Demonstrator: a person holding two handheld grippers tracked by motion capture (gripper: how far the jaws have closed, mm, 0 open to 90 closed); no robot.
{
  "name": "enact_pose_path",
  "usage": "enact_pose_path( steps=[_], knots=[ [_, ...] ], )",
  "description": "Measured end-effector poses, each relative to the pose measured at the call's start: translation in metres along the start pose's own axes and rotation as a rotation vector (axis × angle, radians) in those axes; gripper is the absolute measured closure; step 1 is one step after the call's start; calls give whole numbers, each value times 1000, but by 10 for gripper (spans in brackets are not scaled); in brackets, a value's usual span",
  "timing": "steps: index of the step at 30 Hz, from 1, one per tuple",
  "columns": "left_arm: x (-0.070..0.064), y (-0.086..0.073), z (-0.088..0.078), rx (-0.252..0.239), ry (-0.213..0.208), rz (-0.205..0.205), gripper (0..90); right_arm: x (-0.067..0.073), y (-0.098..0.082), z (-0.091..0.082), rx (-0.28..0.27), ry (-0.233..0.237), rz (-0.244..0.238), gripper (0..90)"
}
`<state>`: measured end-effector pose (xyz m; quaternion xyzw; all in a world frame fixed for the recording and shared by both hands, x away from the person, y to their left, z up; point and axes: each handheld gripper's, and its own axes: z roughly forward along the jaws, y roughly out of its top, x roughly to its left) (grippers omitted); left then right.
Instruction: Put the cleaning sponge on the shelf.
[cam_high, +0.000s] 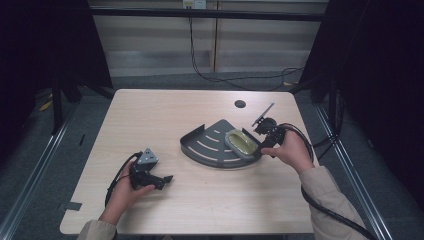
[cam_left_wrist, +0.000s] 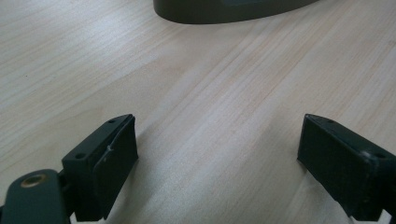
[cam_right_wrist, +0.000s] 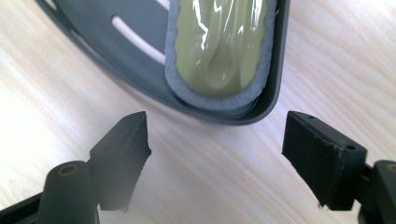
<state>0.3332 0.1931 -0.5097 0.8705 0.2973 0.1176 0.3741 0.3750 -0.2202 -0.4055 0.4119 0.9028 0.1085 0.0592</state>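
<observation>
pale wood table (cam_high: 165, 115), dark curtains either side, cables on the floor behind. dark grey corner tray (cam_high: 210, 145) sits right of centre on the table, fan-shaped, slotted floor, low rim. inside it, against the right-hand wall, lies a sponge (cam_high: 241, 143): grey foam edge, yellow-green face under shiny plastic wrap.

right gripper (cam_high: 264, 134) is just beside the tray's right corner, jaws wide open, empty, the tray rim and sponge end in line between them in the right gripper view (cam_right_wrist: 212, 56). left gripper (cam_high: 167, 178) rests low on the table, well apart from the tray, jaws wide open, nothing in them; tray edge (cam_left_wrist: 224, 11) shows far ahead.

judgement: sponge looks light and soft, will squash under a pinch; the wrap is probably slippery. best hold seems across its narrow width on the foam edges, near the exposed end. tray looks stiff, light, may slide if nudged.
</observation>
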Motion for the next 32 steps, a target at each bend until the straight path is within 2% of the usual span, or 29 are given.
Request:
enact_pose_path(
  steps=[4,8,19,27,32],
  knots=[
    [0,0,0,0,0,0,114,2,-9,-1,-7,2,-14,226],
    [0,0,0,0,0,0,114,4,-14,-1,-16,12,-7,226],
    [0,0,0,0,0,0,114,12,-33,4,-25,-10,-32,228],
    [0,0,0,1,0,0,113,18,-49,11,-45,-9,-32,230],
    [0,0,0,1,0,1,114,16,-57,11,-79,0,-5,234]
  ],
)
